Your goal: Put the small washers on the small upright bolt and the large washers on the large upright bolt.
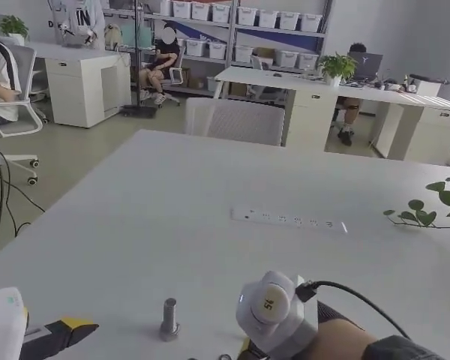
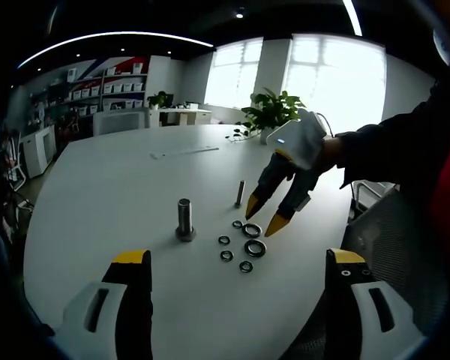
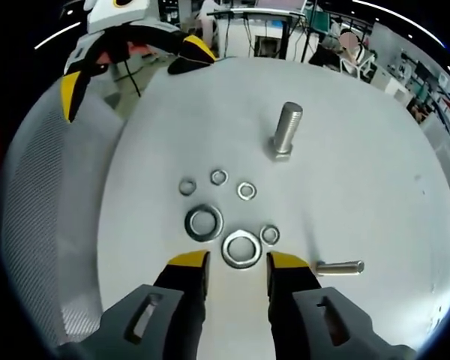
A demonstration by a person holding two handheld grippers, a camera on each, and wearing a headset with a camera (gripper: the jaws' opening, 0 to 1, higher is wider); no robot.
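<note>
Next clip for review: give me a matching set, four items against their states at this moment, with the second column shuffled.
Items
1. large bolt
2. washers
3. right tool
4. left tool

States
A. open wide, set back from the washers
B. lying flat and loose, none on a bolt
C. upright, nothing threaded on it
D. open, tips right at a large washer

Pairs: 1-C, 2-B, 3-D, 4-A

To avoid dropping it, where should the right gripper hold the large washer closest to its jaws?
Probably the outer rim of the large washer, coming down from above with the right gripper: it lies flat on the table, so only its thin edge gives hold.
</note>
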